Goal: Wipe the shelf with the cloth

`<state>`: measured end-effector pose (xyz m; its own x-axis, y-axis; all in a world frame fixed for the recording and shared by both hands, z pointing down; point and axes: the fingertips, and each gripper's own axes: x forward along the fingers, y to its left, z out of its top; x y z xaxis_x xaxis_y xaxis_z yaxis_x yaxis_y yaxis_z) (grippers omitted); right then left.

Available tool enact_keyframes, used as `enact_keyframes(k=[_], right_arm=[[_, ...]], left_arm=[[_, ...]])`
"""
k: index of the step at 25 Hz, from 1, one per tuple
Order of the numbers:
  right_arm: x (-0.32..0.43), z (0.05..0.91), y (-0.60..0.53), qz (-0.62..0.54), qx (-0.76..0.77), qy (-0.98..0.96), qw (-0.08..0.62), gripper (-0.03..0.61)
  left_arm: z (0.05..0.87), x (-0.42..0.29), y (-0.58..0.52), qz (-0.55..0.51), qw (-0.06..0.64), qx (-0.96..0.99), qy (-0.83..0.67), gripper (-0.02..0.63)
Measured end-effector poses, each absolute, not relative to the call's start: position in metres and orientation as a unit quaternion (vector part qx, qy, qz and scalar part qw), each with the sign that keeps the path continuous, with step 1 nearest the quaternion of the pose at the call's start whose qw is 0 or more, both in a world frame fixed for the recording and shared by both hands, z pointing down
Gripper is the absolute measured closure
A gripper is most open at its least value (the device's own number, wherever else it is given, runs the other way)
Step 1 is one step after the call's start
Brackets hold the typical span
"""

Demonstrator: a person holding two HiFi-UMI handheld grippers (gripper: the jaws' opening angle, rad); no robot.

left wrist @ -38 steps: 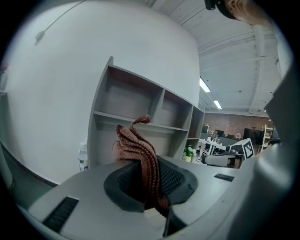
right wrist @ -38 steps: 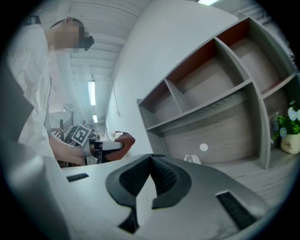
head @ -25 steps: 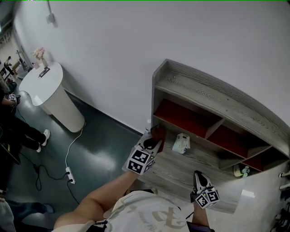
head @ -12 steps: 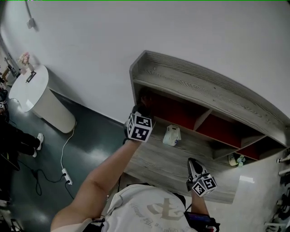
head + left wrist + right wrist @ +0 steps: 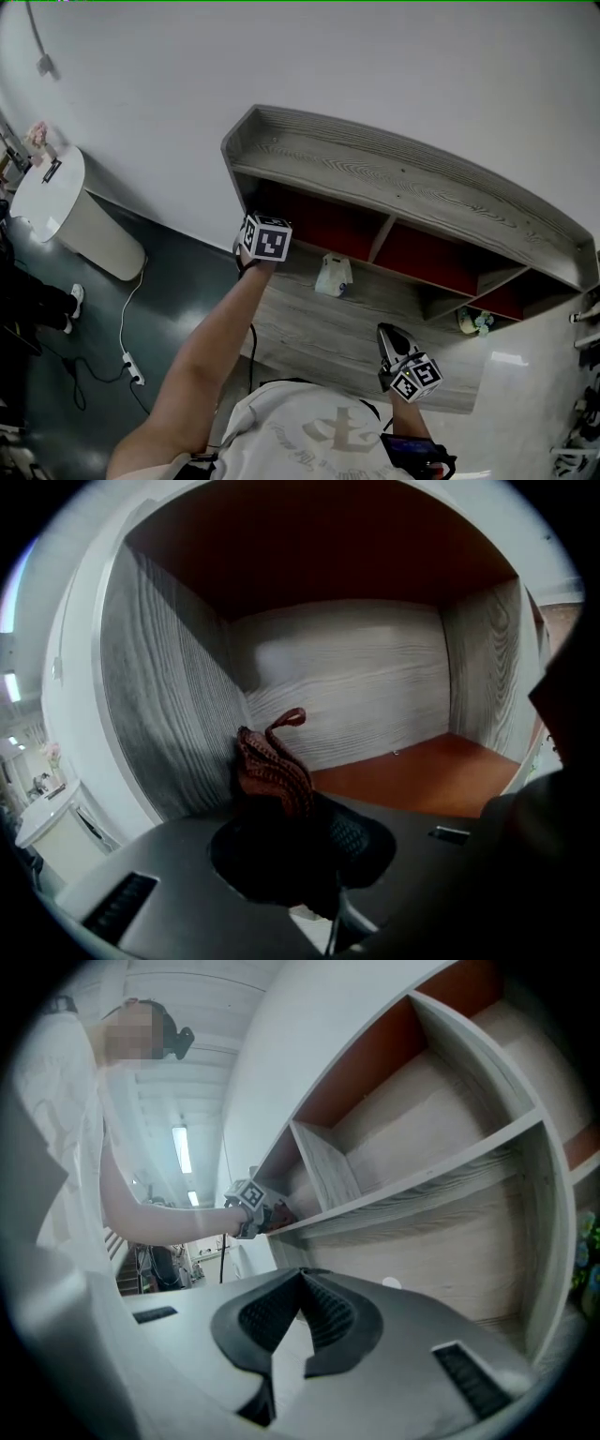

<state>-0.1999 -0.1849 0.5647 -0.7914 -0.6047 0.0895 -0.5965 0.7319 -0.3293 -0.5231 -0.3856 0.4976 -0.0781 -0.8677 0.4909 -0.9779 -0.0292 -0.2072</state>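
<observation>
A grey wooden shelf unit (image 5: 403,183) with red-lined compartments stands against the white wall. My left gripper (image 5: 263,236) reaches into the mouth of the upper left compartment. In the left gripper view the left gripper (image 5: 292,816) is shut on a reddish-brown knitted cloth (image 5: 272,765), which sticks up from the jaws near the compartment's left wall (image 5: 164,714), above its red floor (image 5: 422,775). My right gripper (image 5: 397,356) hangs lower right in front of the unit. In its own view the right gripper (image 5: 302,1285) is shut and holds nothing.
A small white object (image 5: 333,275) sits on the lower shelf board (image 5: 309,323). A greenish item (image 5: 473,322) lies in the far right nook. A round white pedestal table (image 5: 66,211) and a cable with a power strip (image 5: 128,366) are on the dark floor at left.
My left gripper has risen with the cloth from the lower shelf board up and left into the upper left compartment. The right gripper has hardly moved.
</observation>
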Motion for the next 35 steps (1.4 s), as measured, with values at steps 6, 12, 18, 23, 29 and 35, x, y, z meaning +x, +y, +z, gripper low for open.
enact_keyframes(k=[6, 12, 18, 23, 29, 35], right_arm=[[-0.174, 0.569, -0.181, -0.180, -0.335, 0.925, 0.015, 0.574], [-0.158, 0.570, -0.173, -0.182, -0.343, 0.921, 0.017, 0.574], [-0.144, 0.571, -0.171, -0.185, -0.349, 0.919, 0.018, 0.574], [-0.138, 0.573, -0.170, -0.188, -0.349, 0.918, 0.021, 0.574], [-0.132, 0.576, -0.168, -0.195, -0.347, 0.917, 0.026, 0.574], [-0.120, 0.580, -0.170, -0.199, -0.349, 0.915, 0.034, 0.574]], left_arm=[[0.503, -0.524, -0.389, 0.232, 0.138, 0.670, -0.691, 0.548], [0.504, -0.514, -0.385, 0.240, 0.150, 0.676, -0.680, 0.549], [0.501, -0.495, -0.384, 0.245, 0.153, 0.693, -0.661, 0.551], [0.502, -0.473, -0.380, 0.250, 0.169, 0.709, -0.638, 0.551], [0.501, -0.441, -0.378, 0.259, 0.180, 0.734, -0.602, 0.551], [0.504, -0.404, -0.375, 0.259, 0.191, 0.754, -0.573, 0.549]])
